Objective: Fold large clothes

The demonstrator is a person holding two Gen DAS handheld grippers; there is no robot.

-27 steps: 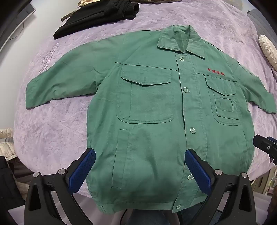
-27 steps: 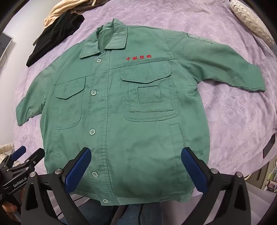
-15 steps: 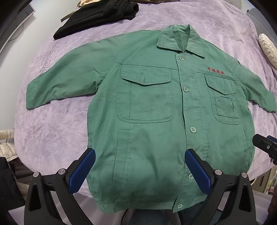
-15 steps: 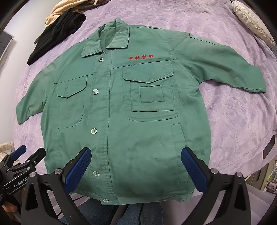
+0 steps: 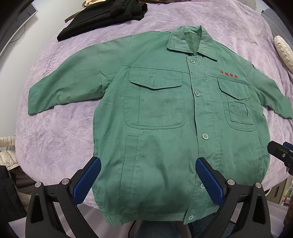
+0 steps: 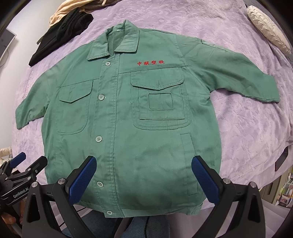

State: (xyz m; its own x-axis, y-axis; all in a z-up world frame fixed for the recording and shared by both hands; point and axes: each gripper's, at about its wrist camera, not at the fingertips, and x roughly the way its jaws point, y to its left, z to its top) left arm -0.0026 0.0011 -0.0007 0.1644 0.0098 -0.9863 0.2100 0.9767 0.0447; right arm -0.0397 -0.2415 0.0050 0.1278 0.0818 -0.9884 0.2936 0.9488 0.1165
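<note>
A green buttoned work jacket [image 5: 164, 119] with red embroidered characters lies flat, front up, sleeves spread, on a purple bedspread [image 5: 55, 137]; it also shows in the right wrist view [image 6: 146, 128]. My left gripper [image 5: 147, 175] is open and empty, hovering over the jacket's lower left hem. My right gripper [image 6: 143, 174] is open and empty over the lower right hem. The left gripper's tip shows at the left edge of the right wrist view [image 6: 18, 168], and the right gripper's tip [image 5: 280, 153] at the right edge of the left wrist view.
A pile of black and beige clothes [image 5: 102, 16] lies at the bed's far left corner, also in the right wrist view [image 6: 62, 34]. A cream quilted cushion [image 6: 267, 27] sits at the far right. The bed's near edge runs just under the jacket hem.
Both grippers have edged slightly forward and the right one a little rightward; the jacket has not moved and both stay open.
</note>
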